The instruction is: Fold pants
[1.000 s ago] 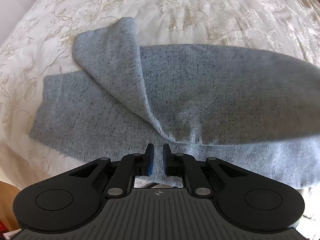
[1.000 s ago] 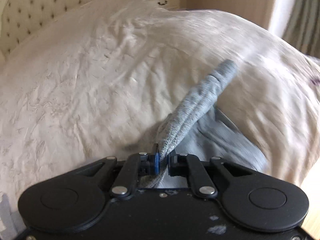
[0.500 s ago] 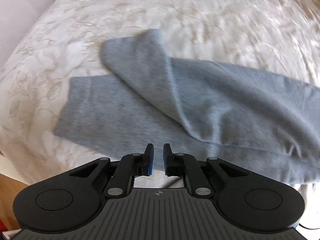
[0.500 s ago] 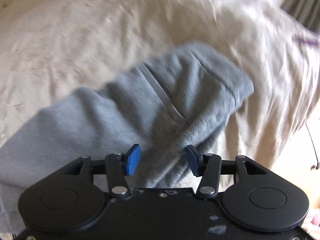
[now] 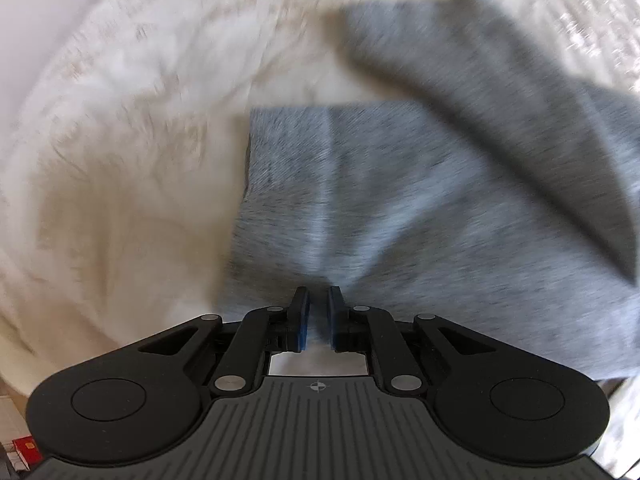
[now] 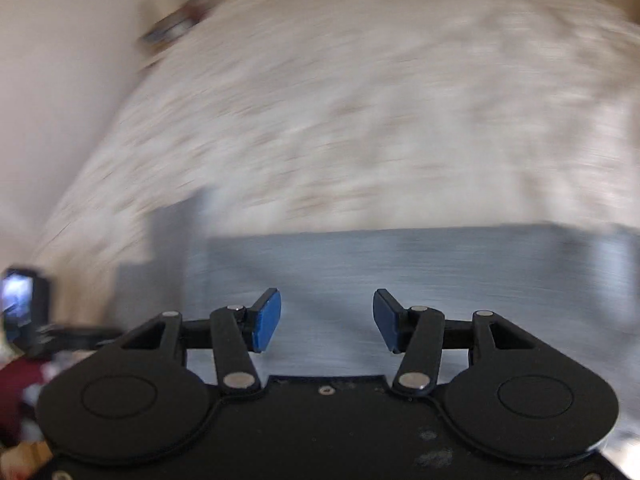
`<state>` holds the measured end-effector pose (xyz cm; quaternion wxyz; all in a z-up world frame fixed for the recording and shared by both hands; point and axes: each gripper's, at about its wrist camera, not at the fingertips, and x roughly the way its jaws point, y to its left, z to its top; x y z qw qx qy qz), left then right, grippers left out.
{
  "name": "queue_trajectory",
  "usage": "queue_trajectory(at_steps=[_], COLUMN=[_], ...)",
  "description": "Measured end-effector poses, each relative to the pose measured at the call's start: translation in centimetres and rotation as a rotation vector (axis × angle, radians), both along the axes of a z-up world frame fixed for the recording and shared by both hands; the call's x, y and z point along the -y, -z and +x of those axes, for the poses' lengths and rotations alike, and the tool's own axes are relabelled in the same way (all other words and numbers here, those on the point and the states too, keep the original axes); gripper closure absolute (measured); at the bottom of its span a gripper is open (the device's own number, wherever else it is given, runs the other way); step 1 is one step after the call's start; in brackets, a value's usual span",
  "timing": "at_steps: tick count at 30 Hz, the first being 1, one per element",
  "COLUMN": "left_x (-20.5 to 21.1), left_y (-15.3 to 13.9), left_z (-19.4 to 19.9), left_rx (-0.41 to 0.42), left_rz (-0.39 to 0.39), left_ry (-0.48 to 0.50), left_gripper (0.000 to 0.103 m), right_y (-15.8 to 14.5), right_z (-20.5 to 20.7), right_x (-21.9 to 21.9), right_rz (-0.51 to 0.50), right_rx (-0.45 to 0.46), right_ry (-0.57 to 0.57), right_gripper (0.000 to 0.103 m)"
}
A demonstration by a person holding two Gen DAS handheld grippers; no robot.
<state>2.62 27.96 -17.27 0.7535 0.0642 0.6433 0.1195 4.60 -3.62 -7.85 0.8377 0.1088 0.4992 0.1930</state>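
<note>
Grey knit pants (image 5: pixel 400 200) lie on a cream bedspread (image 5: pixel 120 160). In the blurred left wrist view one leg lies flat just ahead of my left gripper (image 5: pixel 318 304), and another leg (image 5: pixel 500 80) is draped diagonally over it at the upper right. The left gripper's jaws stand nearly together with nothing between them, over the pants' near edge. In the right wrist view the pants (image 6: pixel 400 272) show as a flat grey band. My right gripper (image 6: pixel 326 320) is open and empty just above them.
The cream floral bedspread (image 6: pixel 360 120) fills both views. The bed's left edge meets a pale wall (image 6: pixel 60 80). Dark objects and a small lit screen (image 6: pixel 18 300) sit low at the left of the right wrist view, off the bed.
My right gripper let go of the pants, opened, and swung to face across the bed. My left gripper moved left and closer to the leg end. Both views are motion-blurred.
</note>
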Motion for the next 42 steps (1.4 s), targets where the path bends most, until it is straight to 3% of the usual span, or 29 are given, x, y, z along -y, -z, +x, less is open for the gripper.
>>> queue_trajectory(at_steps=[5,9,13,15,16,17,18,20,22,25,28,30,32,33,35,39,42], left_x=[-2.0,-4.0,-6.2,-7.3,-8.0,-8.6,-9.2,-10.4,-11.6,-12.9,-13.3,-12.8,-12.3,-12.1,-11.8,-11.1,-10.8], left_y=[-0.4,-0.3,-0.3,-0.6,-0.9,-1.2,-1.5,-2.3,-2.8,-3.0,-3.0,-3.4,-3.4,-3.6,-3.5,-3.7,-3.9], left_z=[0.7,1.0,1.2,1.2,1.1,1.0,0.8,0.3,-0.3,-1.2,-1.7,-2.2,-2.7,-2.8,-2.8,-2.7,-2.6], left_rx=[0.009,0.011,0.024,0.03,0.038,0.044,0.055,0.08,0.098,0.109,0.103,0.098,0.096,0.095,0.098,0.104,0.11], left_rz=[-0.056,-0.107,-0.161,-0.185,-0.197,-0.205,-0.211,-0.226,-0.243,-0.253,-0.244,-0.239,-0.232,-0.229,-0.223,-0.225,-0.215], left_ry=[0.038,0.03,0.017,-0.005,-0.02,-0.032,-0.045,-0.075,-0.117,-0.166,-0.181,-0.182,-0.174,-0.168,-0.152,-0.113,-0.094], left_gripper=[0.091,0.091,0.091,0.091,0.091,0.091,0.091,0.091,0.091,0.091,0.091,0.091,0.091,0.091,0.091,0.091,0.091], right_y=[2.9,5.7,7.2,6.9,6.7,6.1,5.1,2.5,1.4,3.4,6.2,6.4,5.5,5.0,4.4,5.2,6.0], right_z=[1.6,3.0,3.9,3.9,3.7,3.6,3.2,1.2,-1.7,-5.6,-7.5,-7.4,-6.5,-6.0,-4.7,-0.9,1.4], right_x=[-10.5,-15.0,-16.0,-16.3,-16.4,-16.7,-17.4,-19.2,-21.5,-24.1,-25.4,-25.0,-23.8,-23.1,-21.6,-19.7,-19.2], right_rz=[0.009,-0.031,-0.038,-0.025,-0.009,-0.006,-0.029,-0.102,-0.181,-0.273,-0.361,-0.35,-0.273,-0.237,-0.188,-0.069,0.0], right_rx=[-0.051,-0.102,-0.097,-0.065,-0.041,-0.009,0.048,0.177,0.241,0.228,0.195,0.163,0.123,0.12,0.098,-0.03,-0.066], right_ry=[-0.203,-0.217,-0.185,-0.17,-0.175,-0.186,-0.205,-0.329,-0.521,-0.735,-0.816,-0.78,-0.675,-0.613,-0.48,-0.236,-0.132], right_gripper=[0.049,0.049,0.05,0.062,0.09,0.098,0.098,0.098,0.098,0.097,0.097,0.089,0.048,0.042,0.039,0.038,0.039])
